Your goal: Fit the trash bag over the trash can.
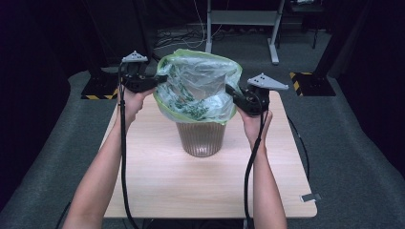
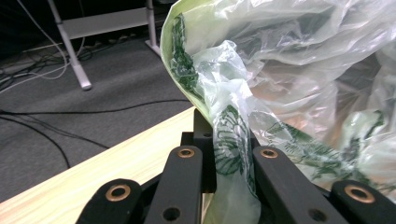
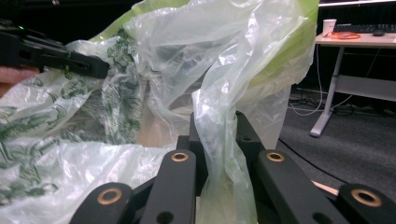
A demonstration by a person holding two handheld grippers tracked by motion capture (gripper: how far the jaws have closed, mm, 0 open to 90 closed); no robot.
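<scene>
The pale wooden worktop [image 1: 157, 176] is carrying a ribbed, translucent brown plastic bin [image 1: 200, 138] at its middle, and a thin, clear-green plastic bag printed with dark green leaves [image 1: 198, 86] is billowing directly above that bin, its lower folds draping over the bin's rim. The bag's mouth is being stretched along a left-to-right line across the worktop, one edge in each hand.

The left claw [image 1: 160, 78] is gripping the bag's left edge, a bunched fold pinched tight between its jaws, as the left gripper view shows. The right claw [image 1: 233, 93] is clenching the opposite edge the same way, the film gathered between its jaws in the right gripper view.

Both claws are sitting just above rim level, equally near the bin on either side, so the coming move probably depends on lowering straight down. Whether the far edge of the bag is already past the rim is hard to judge, as the bag is hiding it.
</scene>
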